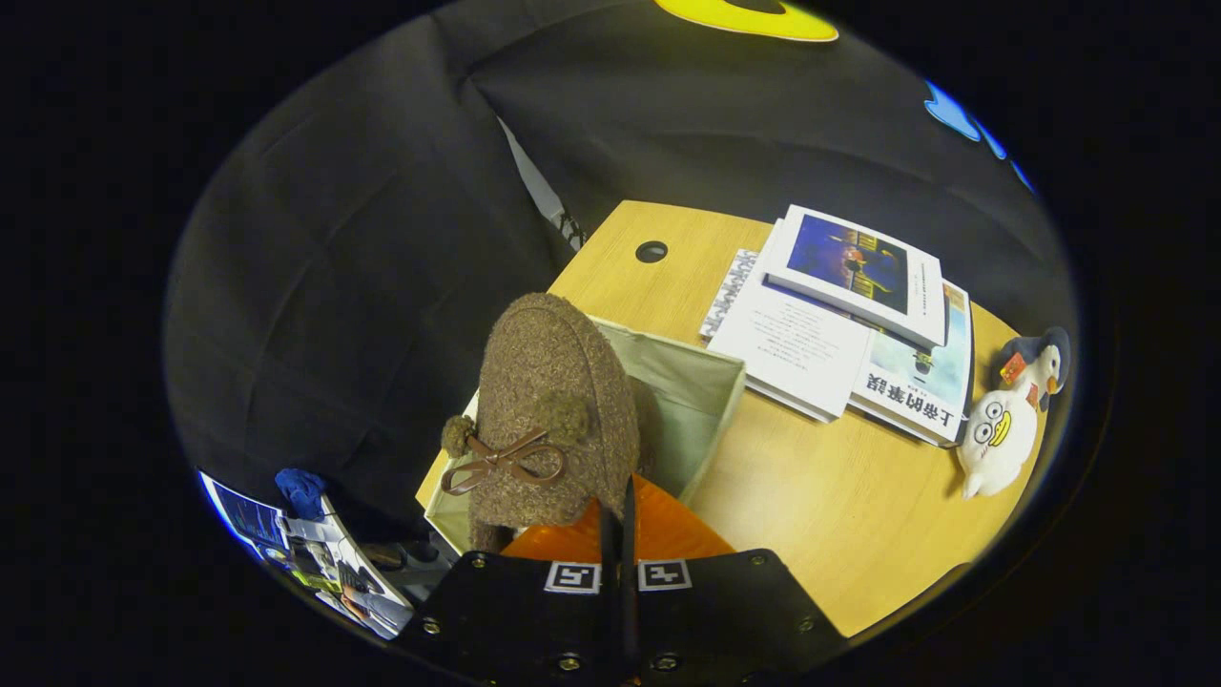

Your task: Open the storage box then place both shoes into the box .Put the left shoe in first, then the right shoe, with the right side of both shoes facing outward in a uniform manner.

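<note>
While one brown fuzzy shoe (548, 410) with a bow hangs toe-up over the single open storage box (706, 391), the hand-held gripper (618, 525) has its fingers pressed together on the shoe's heel edge. Whatever lies inside the box is hidden. Three books (839, 324) and one plush duck (1006, 420) rest on the worktop (839, 515).

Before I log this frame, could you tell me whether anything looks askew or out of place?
Nothing looks damaged or spilled. The claw, fingers nearly together, holds the shoe tilted, toe up, over the open box. The books are loosely fanned, not squared.
</note>
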